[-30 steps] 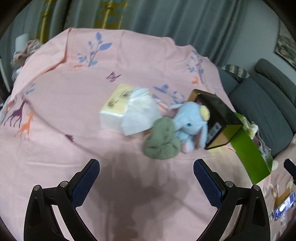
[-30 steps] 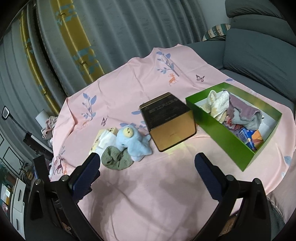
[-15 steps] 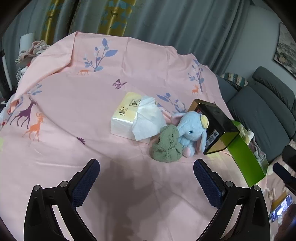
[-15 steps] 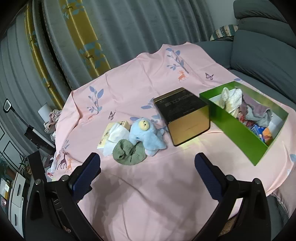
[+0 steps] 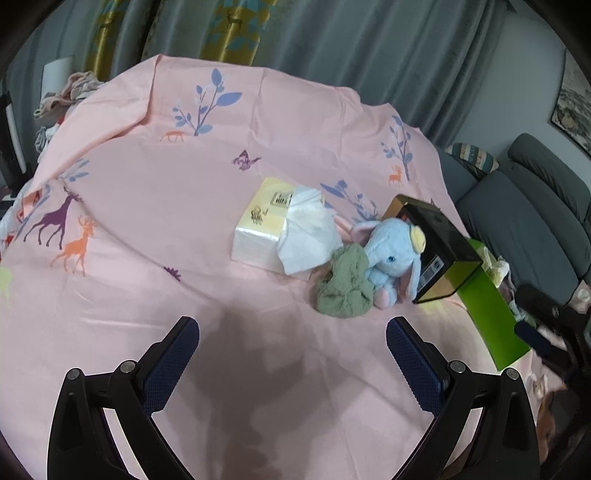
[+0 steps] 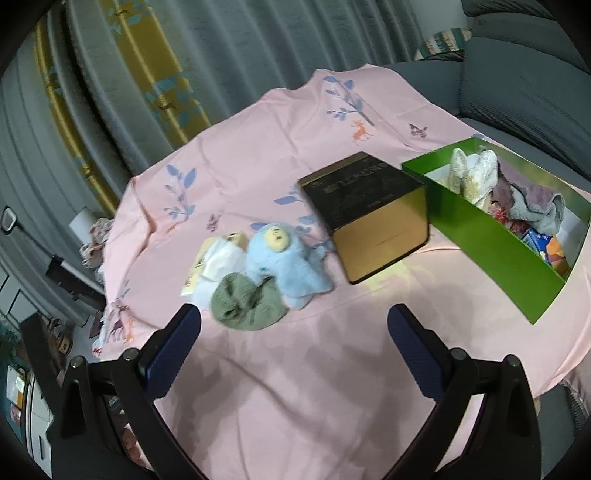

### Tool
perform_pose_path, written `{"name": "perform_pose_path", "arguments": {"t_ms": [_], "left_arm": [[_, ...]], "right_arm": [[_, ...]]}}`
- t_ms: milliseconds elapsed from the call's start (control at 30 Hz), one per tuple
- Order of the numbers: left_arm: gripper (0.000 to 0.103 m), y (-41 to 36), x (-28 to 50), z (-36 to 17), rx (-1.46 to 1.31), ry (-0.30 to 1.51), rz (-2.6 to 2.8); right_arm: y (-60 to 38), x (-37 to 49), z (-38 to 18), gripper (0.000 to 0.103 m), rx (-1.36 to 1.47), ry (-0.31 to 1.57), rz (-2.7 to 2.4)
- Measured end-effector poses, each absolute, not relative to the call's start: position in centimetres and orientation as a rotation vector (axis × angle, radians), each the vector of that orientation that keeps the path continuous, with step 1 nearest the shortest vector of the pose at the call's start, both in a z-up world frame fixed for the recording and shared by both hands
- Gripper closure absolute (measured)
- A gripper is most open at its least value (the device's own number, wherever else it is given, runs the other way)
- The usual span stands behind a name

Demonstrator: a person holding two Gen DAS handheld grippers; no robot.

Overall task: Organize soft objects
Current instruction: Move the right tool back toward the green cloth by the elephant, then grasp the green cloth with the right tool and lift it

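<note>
A blue plush elephant (image 5: 391,258) (image 6: 284,262) sits on the pink tablecloth (image 5: 184,221) against a crumpled green cloth (image 5: 345,288) (image 6: 247,302). A tissue pack (image 5: 269,225) (image 6: 218,266) with a white tissue sticking out lies to their left. A green box (image 6: 491,240) (image 5: 487,310) on the right holds several soft cloths. My left gripper (image 5: 291,347) is open and empty, above the cloth, nearer than the toys. My right gripper (image 6: 293,332) is open and empty, close to the green cloth.
A black and gold tin (image 6: 373,210) (image 5: 432,251) stands between the elephant and the green box. A grey sofa (image 6: 524,81) (image 5: 524,206) is at the right. Curtains (image 5: 295,33) hang behind the table. A pile of clothes (image 5: 62,99) lies at the far left.
Both grippers have pulled back and shifted view; the toys now sit further right in the left view and nearer in the right view. Both stay open. No object has moved.
</note>
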State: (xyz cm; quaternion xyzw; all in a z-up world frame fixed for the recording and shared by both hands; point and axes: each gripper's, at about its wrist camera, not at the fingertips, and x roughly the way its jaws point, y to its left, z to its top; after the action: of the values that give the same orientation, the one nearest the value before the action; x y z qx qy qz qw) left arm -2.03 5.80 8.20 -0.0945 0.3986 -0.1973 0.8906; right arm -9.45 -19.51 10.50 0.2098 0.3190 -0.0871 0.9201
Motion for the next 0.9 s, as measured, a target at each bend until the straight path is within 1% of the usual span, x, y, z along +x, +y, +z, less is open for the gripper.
{"name": "perform_pose_path", "arguments": {"t_ms": [33, 133, 267, 367, 433, 500, 533, 633, 700, 767, 900], "left_arm": [[0.002, 5.8, -2.0, 8.0, -0.192, 0.835, -0.407], [0.002, 6.0, -1.8, 7.5, -0.175, 0.854, -0.382], [0.002, 6.5, -1.6, 7.0, -0.173, 0.870, -0.346], [0.002, 6.8, -1.6, 6.8, -0.151, 0.871, -0.314], [0.002, 7.1, -1.5, 6.6, -0.143, 0.871, -0.289], [0.002, 7.6, -1.4, 6.6, -0.141, 0.872, -0.270], [0.002, 7.8, -1.4, 6.6, -0.146, 0.871, -0.261], [0.002, 8.3, -1.5, 6.7, -0.153, 0.863, -0.248], [0.002, 8.3, -1.5, 6.7, -0.145, 0.861, -0.243], [0.002, 8.4, -1.4, 6.5, -0.136, 0.864, -0.233], [0.002, 8.6, -1.2, 6.5, -0.143, 0.871, -0.221]], "right_arm": [[-19.8, -9.0, 10.4, 0.004, 0.431, 0.658, -0.180], [-20.1, -6.9, 10.0, 0.009, 0.445, 0.688, -0.163], [-18.7, -3.5, 9.4, 0.021, 0.437, 0.762, -0.082], [-16.2, -0.7, 8.5, 0.024, 0.424, 0.823, 0.023], [-14.0, 1.2, 7.5, 0.027, 0.384, 0.873, 0.062], [-12.2, 2.7, 6.2, 0.034, 0.313, 0.901, 0.062], [-11.7, 3.2, 5.8, 0.036, 0.283, 0.908, 0.056], [-11.1, 4.7, 3.9, 0.053, 0.231, 0.938, 0.034], [-11.7, 4.9, 3.0, 0.079, 0.250, 0.950, 0.049], [-12.3, 5.0, 2.3, 0.091, 0.282, 0.961, 0.066], [-12.6, 3.6, 3.5, 0.094, 0.302, 0.939, 0.123]]}}
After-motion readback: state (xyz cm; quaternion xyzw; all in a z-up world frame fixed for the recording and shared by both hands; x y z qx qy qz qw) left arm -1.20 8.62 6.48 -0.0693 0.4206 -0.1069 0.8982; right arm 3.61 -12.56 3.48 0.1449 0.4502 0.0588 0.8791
